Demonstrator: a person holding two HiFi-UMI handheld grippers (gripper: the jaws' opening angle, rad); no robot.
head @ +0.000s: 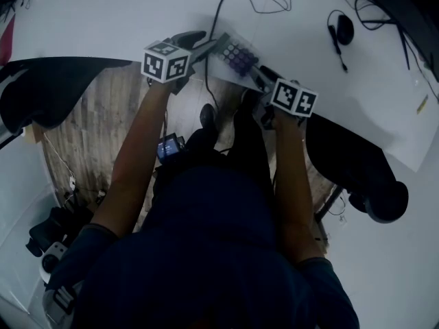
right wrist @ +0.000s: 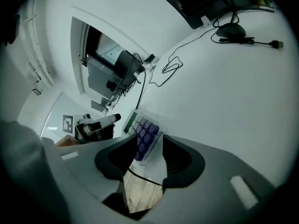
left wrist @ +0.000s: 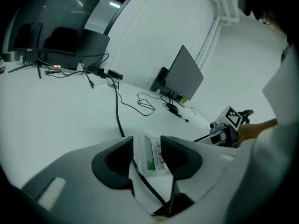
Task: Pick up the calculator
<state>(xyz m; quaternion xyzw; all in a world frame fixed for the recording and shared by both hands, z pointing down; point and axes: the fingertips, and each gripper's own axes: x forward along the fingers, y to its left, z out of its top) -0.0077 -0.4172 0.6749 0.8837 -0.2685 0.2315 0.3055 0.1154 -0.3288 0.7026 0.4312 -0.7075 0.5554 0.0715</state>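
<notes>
While calculator (head: 236, 58) lies at table (head: 123, 19) near edge, 12 o'clock from person, both grippers flank it. Left gripper (left wrist: 147, 155) at its 9 o'clock: jaws spread, display end in gap, no squeeze seen. Right gripper (right wrist: 149, 153) at its 4 o'clock: jaws spread wide, keypad end between, pads clear. Black cable (head: 221, 9) runs from 12 o'clock past calculator's left end, crossing gap of left jaws. Mouse (head: 345, 28) at calculator's 2 o'clock, well apart.
</notes>
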